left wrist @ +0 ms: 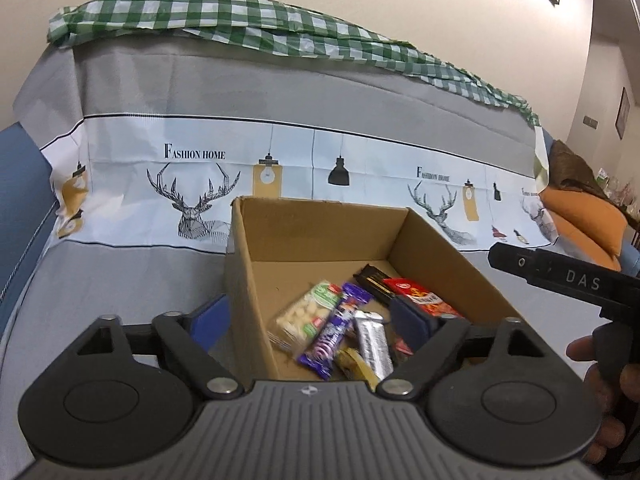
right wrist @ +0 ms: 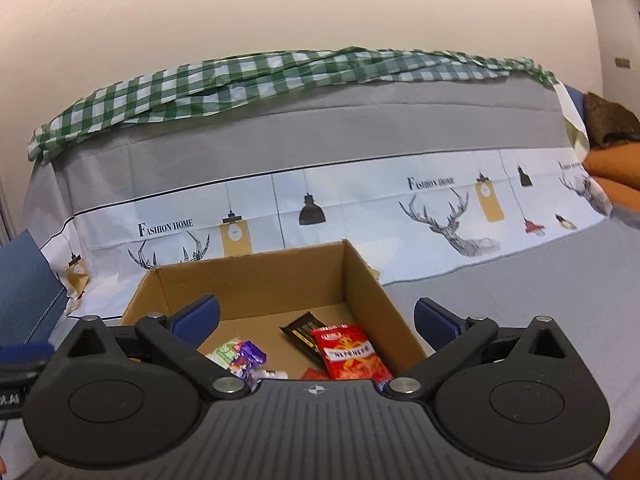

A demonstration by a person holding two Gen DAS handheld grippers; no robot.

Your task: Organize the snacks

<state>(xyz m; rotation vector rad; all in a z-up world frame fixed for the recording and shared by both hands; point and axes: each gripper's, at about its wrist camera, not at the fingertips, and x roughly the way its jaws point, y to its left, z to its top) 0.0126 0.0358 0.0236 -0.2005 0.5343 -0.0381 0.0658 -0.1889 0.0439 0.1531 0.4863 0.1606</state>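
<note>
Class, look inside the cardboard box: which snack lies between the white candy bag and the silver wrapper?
A purple wrapped snack lies between the white candy bag and the silver wrapper, seen in the left wrist view.

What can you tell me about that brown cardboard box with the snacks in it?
The cardboard box is plain brown corrugated card, open at the top with no flaps showing, its walls upright. It stands on a grey cloth in front of a deer-print backdrop. Several snack packets lie loose on its floor, among them a red packet, a purple wrapper and a silver bar. Neither tool touches it.
</note>
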